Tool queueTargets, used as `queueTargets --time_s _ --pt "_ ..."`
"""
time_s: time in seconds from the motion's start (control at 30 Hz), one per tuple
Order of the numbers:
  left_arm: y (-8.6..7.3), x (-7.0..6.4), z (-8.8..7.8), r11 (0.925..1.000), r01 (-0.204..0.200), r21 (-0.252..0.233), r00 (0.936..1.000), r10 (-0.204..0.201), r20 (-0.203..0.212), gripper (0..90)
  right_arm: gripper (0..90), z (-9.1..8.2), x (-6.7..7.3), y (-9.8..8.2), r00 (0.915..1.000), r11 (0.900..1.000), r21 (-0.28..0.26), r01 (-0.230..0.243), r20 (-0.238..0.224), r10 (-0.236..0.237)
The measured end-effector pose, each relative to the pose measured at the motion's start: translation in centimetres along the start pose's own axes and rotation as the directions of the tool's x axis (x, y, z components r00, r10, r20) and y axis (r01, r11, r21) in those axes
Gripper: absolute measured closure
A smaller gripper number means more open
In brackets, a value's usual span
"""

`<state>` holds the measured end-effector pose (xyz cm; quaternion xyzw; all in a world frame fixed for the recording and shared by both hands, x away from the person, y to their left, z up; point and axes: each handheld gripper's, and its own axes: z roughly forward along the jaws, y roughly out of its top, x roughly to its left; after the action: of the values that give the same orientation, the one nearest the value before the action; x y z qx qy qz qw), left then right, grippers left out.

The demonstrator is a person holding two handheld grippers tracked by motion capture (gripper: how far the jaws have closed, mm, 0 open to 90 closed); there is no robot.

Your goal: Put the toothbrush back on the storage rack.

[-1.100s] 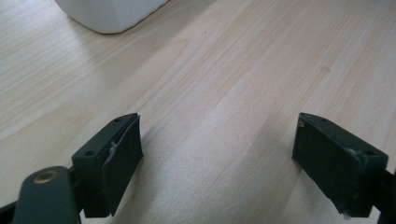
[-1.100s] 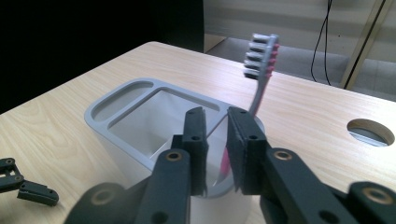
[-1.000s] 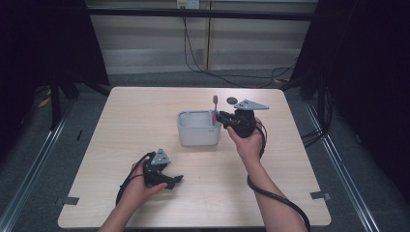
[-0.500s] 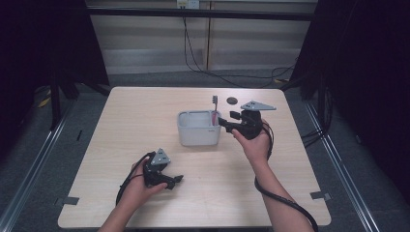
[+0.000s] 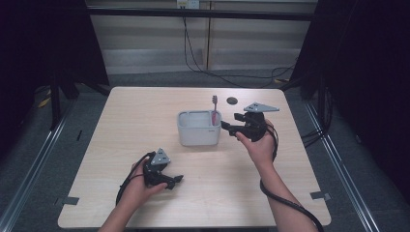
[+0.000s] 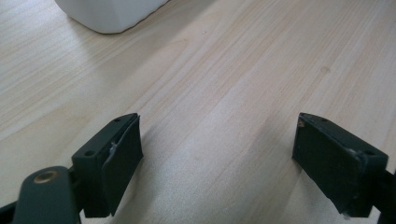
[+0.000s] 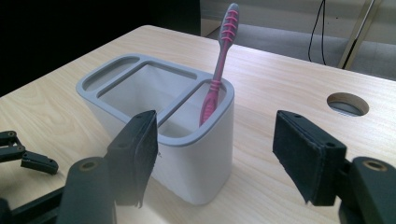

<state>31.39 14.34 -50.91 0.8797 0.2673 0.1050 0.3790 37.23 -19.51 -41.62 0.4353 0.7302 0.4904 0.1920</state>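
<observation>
A white holder with a grey rim (image 5: 198, 129) stands mid-table. A pink toothbrush (image 5: 214, 109) stands upright in its right end compartment, leaning on the rim (image 7: 218, 70). My right gripper (image 5: 231, 123) is just right of the holder and points at it. Its jaws have just been opening and stand open (image 7: 217, 158) with nothing between them, a short way from the holder (image 7: 154, 112). My left gripper (image 5: 175, 181) rests low over the table near the front, open and empty (image 6: 219, 163). The holder's base (image 6: 109, 14) shows beyond it.
A round cable hole (image 5: 232, 101) sits in the tabletop behind the right gripper, also in the right gripper view as the hole (image 7: 347, 103). Bare wood (image 6: 233, 70) lies between the left gripper and the holder. Dark curtains and floor rails flank the table.
The right gripper was shut on the toothbrush at the holder. It has let go, opened its jaws and drawn back a little to the right. The left hand has kept still.
</observation>
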Motion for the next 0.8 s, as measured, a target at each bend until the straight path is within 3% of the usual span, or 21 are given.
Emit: queueTargets --time_s 0.8 --pt "0.0 0.0 0.0 1.0 0.001 -0.002 1.0 -0.001 0.001 15.3 18.8 -1.0 -0.6 -1.3 0.9988 0.998 0.05 0.034 -0.036 -0.032"
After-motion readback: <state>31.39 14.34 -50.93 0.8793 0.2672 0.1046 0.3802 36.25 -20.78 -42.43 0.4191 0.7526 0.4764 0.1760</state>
